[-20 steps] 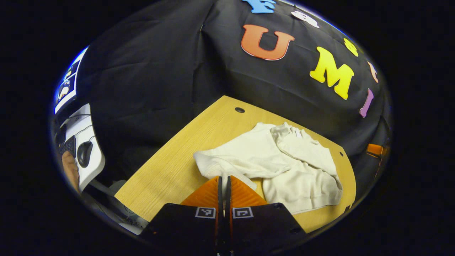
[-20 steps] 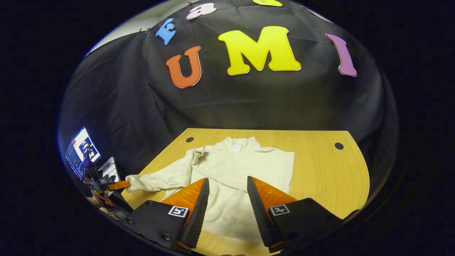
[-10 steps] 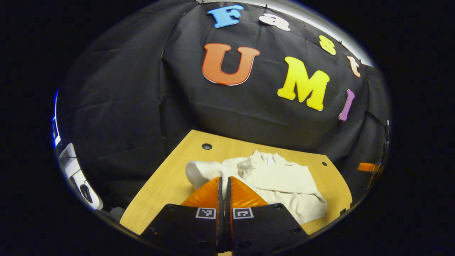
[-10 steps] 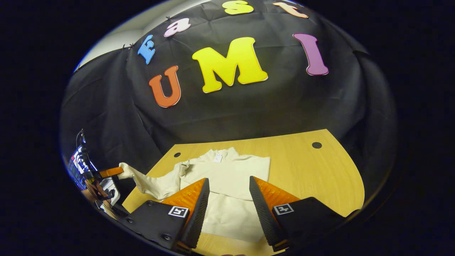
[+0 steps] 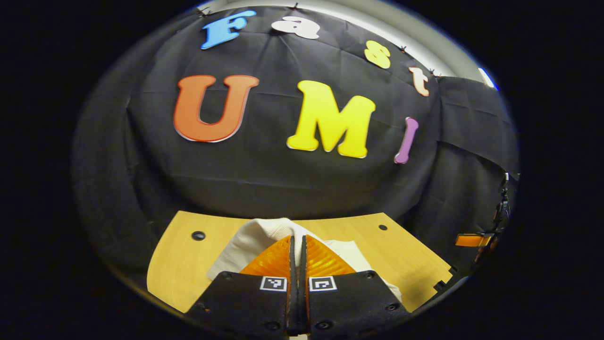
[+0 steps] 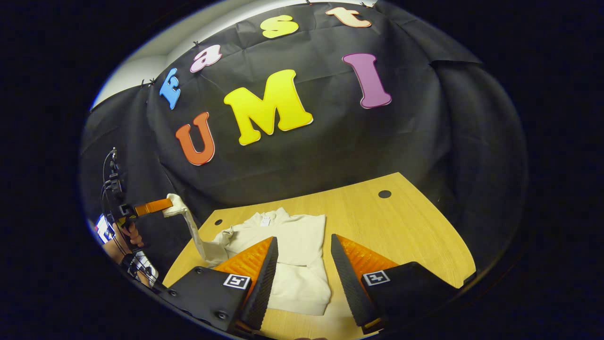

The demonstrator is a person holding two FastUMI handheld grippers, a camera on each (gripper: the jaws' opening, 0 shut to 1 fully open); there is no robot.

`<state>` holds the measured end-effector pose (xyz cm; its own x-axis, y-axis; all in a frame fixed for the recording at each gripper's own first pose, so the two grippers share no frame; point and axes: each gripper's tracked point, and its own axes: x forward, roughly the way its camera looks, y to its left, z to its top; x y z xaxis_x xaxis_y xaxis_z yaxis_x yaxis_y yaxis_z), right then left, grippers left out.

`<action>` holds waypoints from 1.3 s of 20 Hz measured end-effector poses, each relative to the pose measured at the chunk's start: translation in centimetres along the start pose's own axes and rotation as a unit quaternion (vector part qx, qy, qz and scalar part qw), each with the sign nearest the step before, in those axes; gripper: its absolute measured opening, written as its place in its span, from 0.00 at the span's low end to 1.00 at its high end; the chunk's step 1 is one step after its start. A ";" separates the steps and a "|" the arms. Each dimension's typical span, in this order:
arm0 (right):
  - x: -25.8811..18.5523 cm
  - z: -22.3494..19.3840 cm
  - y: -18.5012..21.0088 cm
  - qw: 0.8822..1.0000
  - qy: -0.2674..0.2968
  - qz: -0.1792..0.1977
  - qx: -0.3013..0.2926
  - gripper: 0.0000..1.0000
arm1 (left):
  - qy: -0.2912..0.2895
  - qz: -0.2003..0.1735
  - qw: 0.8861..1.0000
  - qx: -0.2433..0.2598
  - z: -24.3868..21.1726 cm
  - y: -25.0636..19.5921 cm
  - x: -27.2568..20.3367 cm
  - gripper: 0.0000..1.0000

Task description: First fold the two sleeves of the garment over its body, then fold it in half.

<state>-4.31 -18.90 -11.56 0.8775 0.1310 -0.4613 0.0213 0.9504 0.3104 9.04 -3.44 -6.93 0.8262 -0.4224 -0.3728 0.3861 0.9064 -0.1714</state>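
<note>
Right, left gripper (image 5: 297, 243) is pinching the sleeve cuff (image 5: 278, 227), lifting it off the wooden table (image 6: 406, 226). Right gripper (image 6: 302, 257) is hovering with fingers apart over the cream sweatshirt (image 6: 295, 250). Fabric looks soft, light, floppy; cuffs and hem are probably the best holds.

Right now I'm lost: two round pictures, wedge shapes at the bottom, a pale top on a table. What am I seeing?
No robot here: a person carries a two-finger tool in each hand, each with a camera looking along its fingers. In the left gripper view, the left tool is shut on the cream long-sleeved garment, pinching one sleeve's cuff. The right gripper view shows that sleeve lifted off the light wooden table, while the right tool hangs open above the garment's body, holding nothing.
</note>
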 end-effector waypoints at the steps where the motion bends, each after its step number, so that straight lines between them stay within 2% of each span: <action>1: -0.9 0.1 -0.7 1.000 -0.006 -0.008 -0.001 0.71 | 0.004 -0.021 1.000 0.010 0.1 -1.9 1.6 0.03; 5: -4.1 0.2 -3.3 0.999 -0.017 -0.044 -0.011 0.71 | 0.038 -0.100 0.993 0.040 -1.4 -8.9 7.8 0.03; 9: -6.9 -0.2 -5.3 0.997 -0.014 -0.079 0.000 0.71 | 0.096 -0.140 0.984 0.057 -6.7 -13.0 13.8 0.03; 15: -9.4 -1.7 -8.1 0.990 0.014 -0.137 0.015 0.71 | 0.175 -0.149 0.971 0.069 -16.3 -15.7 21.5 0.03; 18: -9.8 -2.1 -8.3 0.988 0.031 -0.152 0.008 0.71 | 0.201 -0.125 0.968 0.088 -20.6 -15.0 25.0 0.04; 19: -9.7 -2.2 -8.2 0.987 0.036 -0.156 0.004 0.71 | 0.213 -0.119 0.966 0.083 -21.8 -14.7 25.8 0.12; 20: -9.7 -2.2 -8.1 0.987 0.040 -0.158 -0.002 0.71 | 0.220 -0.116 0.966 0.074 -22.5 -14.7 26.2 0.06; 24: -9.0 -2.0 -7.0 0.987 0.052 -0.153 -0.024 0.71 | 0.196 -0.112 0.973 0.040 -21.9 -14.9 26.5 0.19; 25: -8.6 -1.9 -6.7 0.987 0.053 -0.147 -0.026 0.71 | 0.185 -0.106 0.977 0.030 -21.3 -14.6 26.3 0.42; 26: -8.2 -1.6 -6.3 0.988 0.052 -0.141 -0.028 0.71 | 0.171 -0.099 0.980 0.018 -20.5 -14.3 25.9 0.59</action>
<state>-12.37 -25.48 -11.07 0.7869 -0.1160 -0.6061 0.2292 0.9669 0.1125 16.50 -27.30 -32.85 0.5498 -0.5585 -0.6211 0.5434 0.8039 -0.2419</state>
